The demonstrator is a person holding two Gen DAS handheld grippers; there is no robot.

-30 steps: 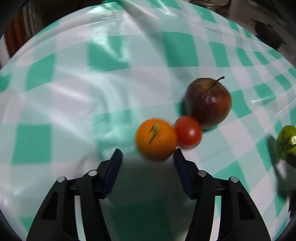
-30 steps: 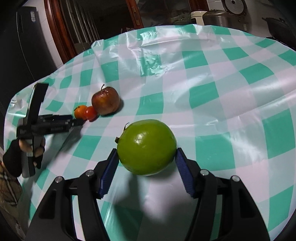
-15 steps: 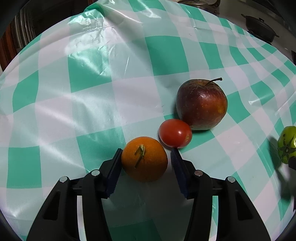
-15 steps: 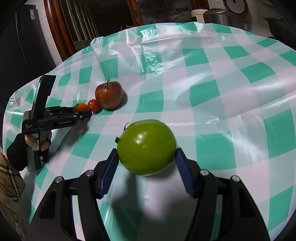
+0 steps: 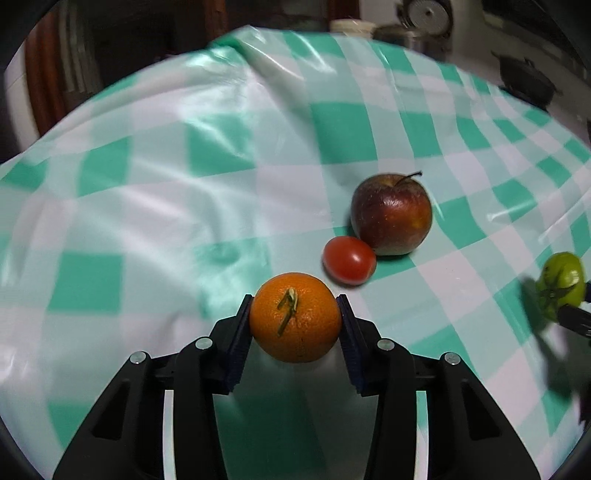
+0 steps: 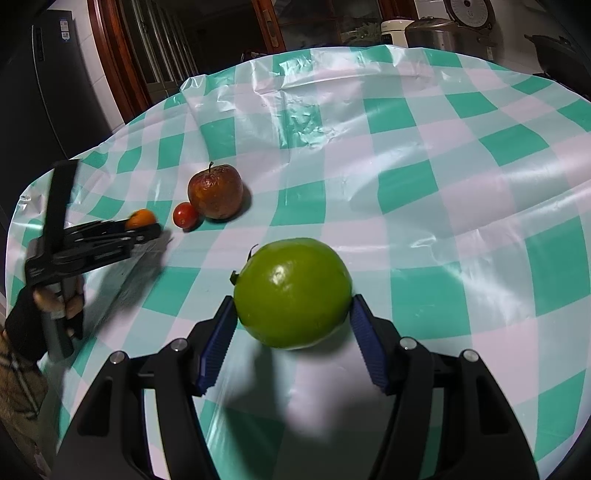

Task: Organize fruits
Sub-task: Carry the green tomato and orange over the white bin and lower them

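In the left wrist view, the left gripper (image 5: 295,317) sits low in the centre of the frame with its blue pads pressed against both sides of the orange (image 5: 294,317), which shows a short green stem scrap on top. Just above and to the right of the orange lies the small red tomato (image 5: 349,264), apart from the orange and touching the dark red apple (image 5: 391,214) behind it; the apple stands upright with its stem pointing up and right. All of this rests on the green-and-white checked tablecloth (image 5: 147,206), glossy and wrinkled, which fills most of the frame. At the far right edge the green fruit (image 5: 561,288) appears, blurred. In the right wrist view, the right gripper (image 6: 292,325) occupies the lower centre, its blue pads closed against the two sides of that large green fruit (image 6: 292,293), with a shadow on the cloth (image 6: 443,155) beneath it. In the left of this frame the left gripper (image 6: 147,230) is seen from the side, held in a gloved hand (image 6: 44,310), with the orange (image 6: 140,218) at its tip. To its right lie the tomato (image 6: 185,215) and, touching it, the apple (image 6: 215,191). A rice cooker (image 6: 465,14) and a metal pot (image 6: 443,35) stand beyond the table's far edge at the upper right.
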